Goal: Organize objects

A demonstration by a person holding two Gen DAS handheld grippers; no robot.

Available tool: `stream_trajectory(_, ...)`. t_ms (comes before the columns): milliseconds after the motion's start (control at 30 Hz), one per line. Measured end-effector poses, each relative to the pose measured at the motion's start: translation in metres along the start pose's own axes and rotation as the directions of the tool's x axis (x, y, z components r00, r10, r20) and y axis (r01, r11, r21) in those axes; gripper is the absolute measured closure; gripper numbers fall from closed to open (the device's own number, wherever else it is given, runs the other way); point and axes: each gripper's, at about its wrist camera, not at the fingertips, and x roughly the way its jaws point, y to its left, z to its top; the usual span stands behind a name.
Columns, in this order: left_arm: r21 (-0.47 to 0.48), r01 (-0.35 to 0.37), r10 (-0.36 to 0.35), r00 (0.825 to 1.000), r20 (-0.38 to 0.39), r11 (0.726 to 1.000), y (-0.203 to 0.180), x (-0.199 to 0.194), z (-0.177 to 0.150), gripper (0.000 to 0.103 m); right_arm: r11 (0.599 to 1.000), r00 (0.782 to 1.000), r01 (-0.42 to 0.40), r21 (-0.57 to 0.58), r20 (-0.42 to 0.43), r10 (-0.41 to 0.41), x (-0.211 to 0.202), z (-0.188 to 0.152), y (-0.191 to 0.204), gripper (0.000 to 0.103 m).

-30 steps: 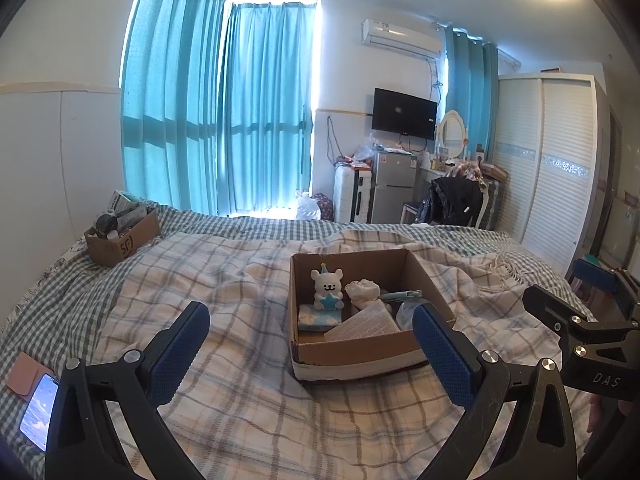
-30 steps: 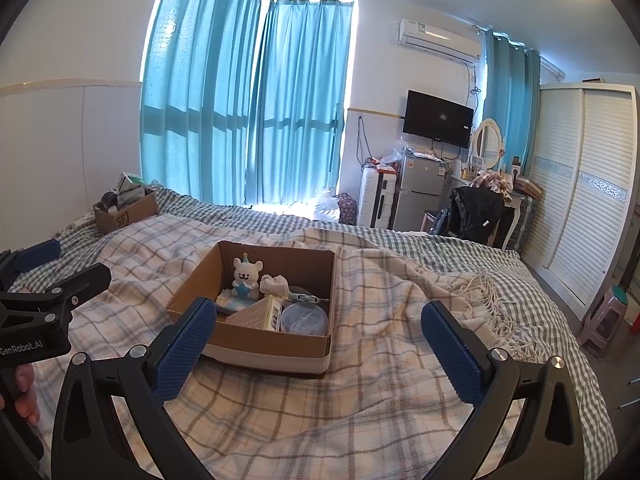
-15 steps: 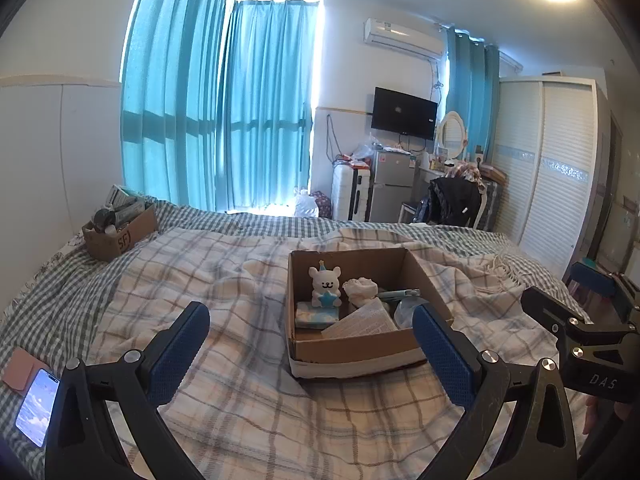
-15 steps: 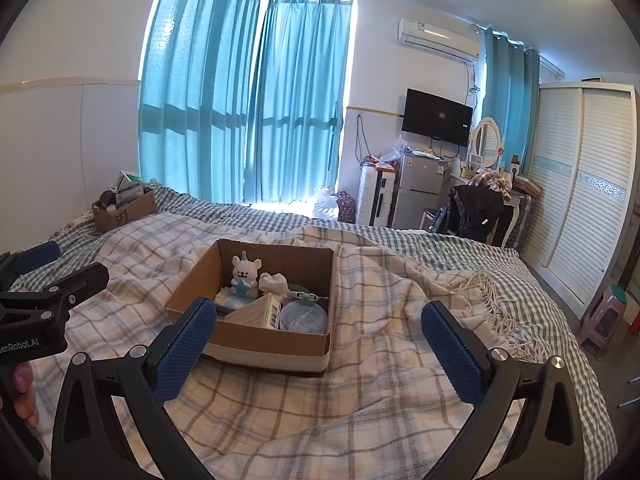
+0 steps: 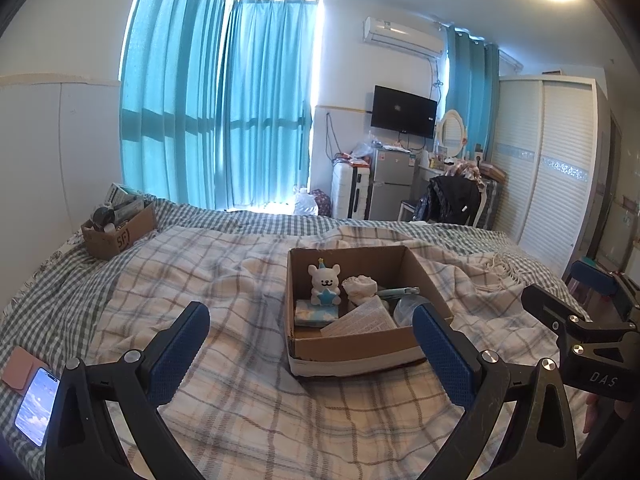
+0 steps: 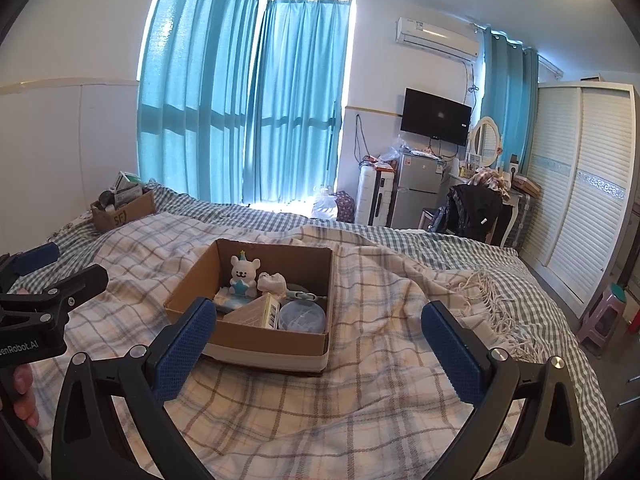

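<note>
Over the last second both views have only drifted slightly and the box's contents have not moved, so sorting looks no further along; the left gripper [image 5: 310,338] and right gripper [image 6: 318,336] hover wide apart, holding nothing; the cardboard box [image 5: 360,350] sits mid-bed on the soft plaid blanket [image 5: 224,280], holding a glossy white bear figurine [image 5: 325,280], crumpled cloth, a printed carton and a clear round lid [image 6: 302,316].

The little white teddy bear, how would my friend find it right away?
Look at the bed with the checked blanket. In its middle sits an open cardboard box. The bear stands upright at the box's back, the only toy there: white, with a small party hat, hugging a blue star.
</note>
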Motion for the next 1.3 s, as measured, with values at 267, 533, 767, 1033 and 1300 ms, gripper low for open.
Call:
stream_trajectory(267,0.006,-0.002,0.002,1.0,0.003,1.0,-0.003,0.0002,-0.0014,0.0,1.0,1.0,-0.001,-0.001,0.004,0.001,-0.0013,0.0009,0.0018,0.0)
stream_trajectory(533,0.0,0.01,-0.01,1.0,0.002,1.0,-0.0022,-0.0008,0.0005,0.0,1.0,1.0,0.0,-0.001,0.009,0.0,-0.0031,0.003,0.0018,0.0)
stream_trajectory(767,-0.012,-0.011,0.011,1.0,0.006,1.0,0.0003,-0.0012,0.0008,0.0,1.0,1.0,0.003,0.012,0.006,-0.004,-0.0028,0.0027,-0.0017,0.0)
stream_trajectory(1033,-0.017,-0.022,0.022,1.0,0.001,1.0,0.0034,0.0004,0.0021,0.0,1.0,1.0,0.003,0.002,-0.002,-0.003,0.0001,0.0033,0.0017,0.0)
stream_trajectory(1300,-0.001,-0.03,0.03,1.0,0.004,1.0,0.0042,0.0002,0.0014,0.0,1.0,1.0,-0.001,-0.011,-0.011,0.001,0.0028,0.0035,0.0059,0.0)
